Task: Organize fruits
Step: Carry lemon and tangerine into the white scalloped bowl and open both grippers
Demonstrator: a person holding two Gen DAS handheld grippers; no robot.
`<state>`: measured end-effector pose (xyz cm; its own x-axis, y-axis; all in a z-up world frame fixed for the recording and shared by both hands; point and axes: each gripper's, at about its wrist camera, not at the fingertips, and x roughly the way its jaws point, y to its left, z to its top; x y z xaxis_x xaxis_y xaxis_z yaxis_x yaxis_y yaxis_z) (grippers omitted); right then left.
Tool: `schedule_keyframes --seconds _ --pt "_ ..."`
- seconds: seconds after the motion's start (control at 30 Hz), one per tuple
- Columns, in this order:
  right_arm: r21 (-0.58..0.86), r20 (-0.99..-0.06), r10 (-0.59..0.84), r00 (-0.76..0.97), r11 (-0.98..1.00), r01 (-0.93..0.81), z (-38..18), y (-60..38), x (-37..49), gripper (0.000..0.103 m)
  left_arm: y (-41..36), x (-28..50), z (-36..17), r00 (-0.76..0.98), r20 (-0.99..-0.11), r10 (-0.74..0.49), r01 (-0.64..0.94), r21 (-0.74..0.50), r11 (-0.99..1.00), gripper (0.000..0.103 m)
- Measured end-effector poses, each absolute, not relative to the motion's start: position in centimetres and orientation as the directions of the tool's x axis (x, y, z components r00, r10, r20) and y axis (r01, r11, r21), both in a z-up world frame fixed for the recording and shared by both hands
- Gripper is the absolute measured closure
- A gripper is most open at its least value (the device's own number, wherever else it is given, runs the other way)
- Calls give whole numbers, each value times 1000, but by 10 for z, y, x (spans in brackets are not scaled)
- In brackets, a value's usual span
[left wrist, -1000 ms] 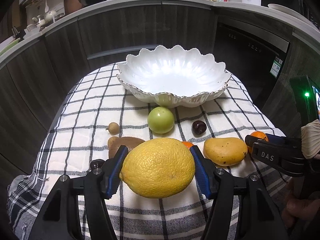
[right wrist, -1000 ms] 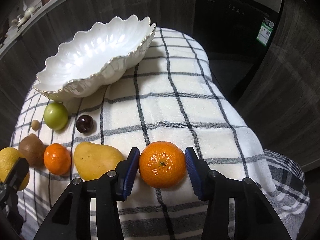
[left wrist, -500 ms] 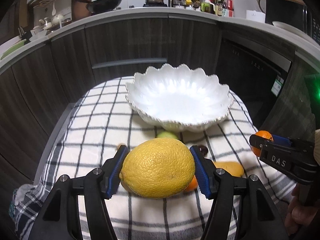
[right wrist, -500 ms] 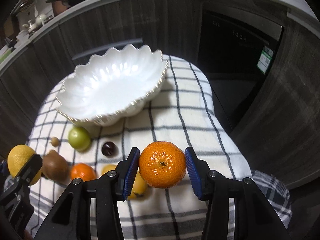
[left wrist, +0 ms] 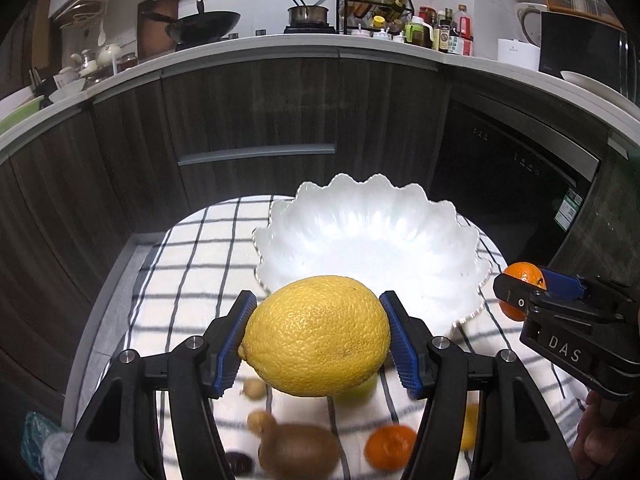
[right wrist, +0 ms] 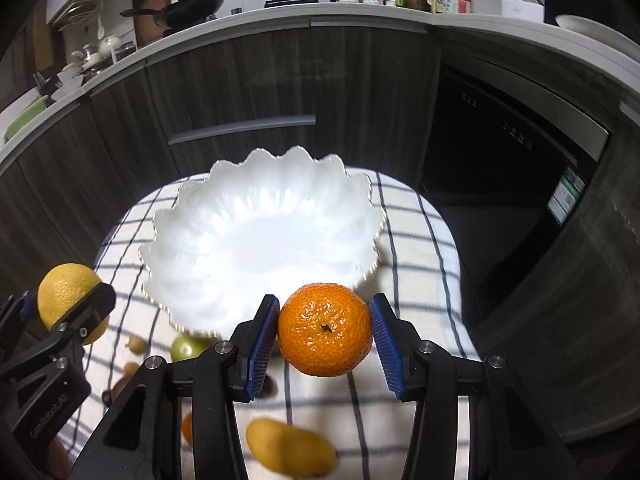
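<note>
My left gripper (left wrist: 318, 336) is shut on a large yellow lemon (left wrist: 316, 336) and holds it above the checked cloth, in front of the near rim of the white scalloped bowl (left wrist: 360, 232). My right gripper (right wrist: 325, 330) is shut on an orange mandarin (right wrist: 325, 330), held above the cloth at the bowl's (right wrist: 248, 232) near right rim. The bowl has nothing in it. Each gripper shows in the other's view: the right one with the mandarin (left wrist: 520, 296), the left one with the lemon (right wrist: 68, 300).
On the cloth (right wrist: 416, 240) below lie a kiwi (left wrist: 298, 454), a second mandarin (left wrist: 390, 446), a yellow mango (right wrist: 290, 456), a green fruit (right wrist: 188, 348), small brown fruits (left wrist: 254, 388) and dark ones. Dark cabinets (left wrist: 248, 116) and a cluttered counter stand behind.
Both grippers have risen with their fruit and moved toward the bowl. The fruits on the cloth now sit lower in both views.
</note>
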<state>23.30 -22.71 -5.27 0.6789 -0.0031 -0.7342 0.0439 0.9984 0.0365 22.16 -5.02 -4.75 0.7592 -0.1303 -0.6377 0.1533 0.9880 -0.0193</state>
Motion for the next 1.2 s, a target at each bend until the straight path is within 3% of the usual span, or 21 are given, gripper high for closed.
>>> schedule_keyframes --seconds 0.33,0.7,1.1,1.2 --pt "28 -757 10 653 999 17 -69 -222 288 55 -55 277 -57 739 -652 -170 185 -45 982 41" --pt "35 -824 21 566 999 15 -108 -221 337 55 -73 333 -90 663 -729 -168 213 -31 977 41" --pt "31 -843 23 538 1000 6 -120 -220 347 55 -72 341 -110 609 -779 -149 201 -30 979 41" --pt "27 -838 24 545 1000 -2 -118 -220 346 53 -71 338 -103 628 -764 -145 201 -21 979 36"
